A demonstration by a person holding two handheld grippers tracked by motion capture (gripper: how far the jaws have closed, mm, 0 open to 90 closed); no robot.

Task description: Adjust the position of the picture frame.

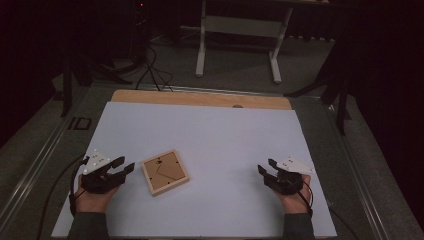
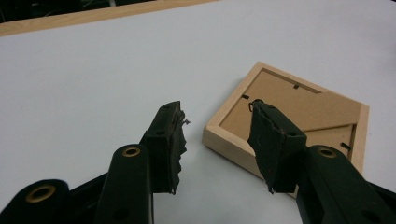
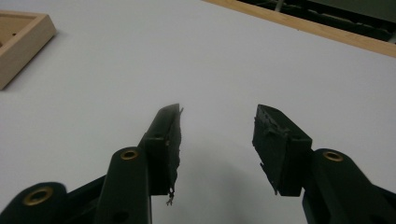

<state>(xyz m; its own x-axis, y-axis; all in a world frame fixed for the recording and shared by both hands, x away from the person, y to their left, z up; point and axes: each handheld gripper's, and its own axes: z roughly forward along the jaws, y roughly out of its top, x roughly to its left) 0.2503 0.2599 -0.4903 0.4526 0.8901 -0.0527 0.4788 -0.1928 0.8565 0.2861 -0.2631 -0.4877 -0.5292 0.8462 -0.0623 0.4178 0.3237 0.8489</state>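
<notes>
A small square wooden picture frame (image 1: 164, 172) lies back side up on the white board (image 1: 210, 135), left of centre; its brown backing board and little black clips show in the left gripper view (image 2: 299, 105). My left gripper (image 1: 126, 165) stands open just left of the frame, its jaws apart with nothing between them (image 2: 215, 126), the frame's near corner lying just beyond them. My right gripper (image 1: 266, 166) is open far to the right over bare board (image 3: 217, 122). A corner of the frame (image 3: 18, 39) shows at the upper left of the right gripper view.
The white board rests on a wooden tabletop whose far edge (image 1: 200, 98) shows as a tan strip. Beyond it stand a white desk frame (image 1: 240, 35), cables on the floor and dark stands. Metal rails run along both sides of the table.
</notes>
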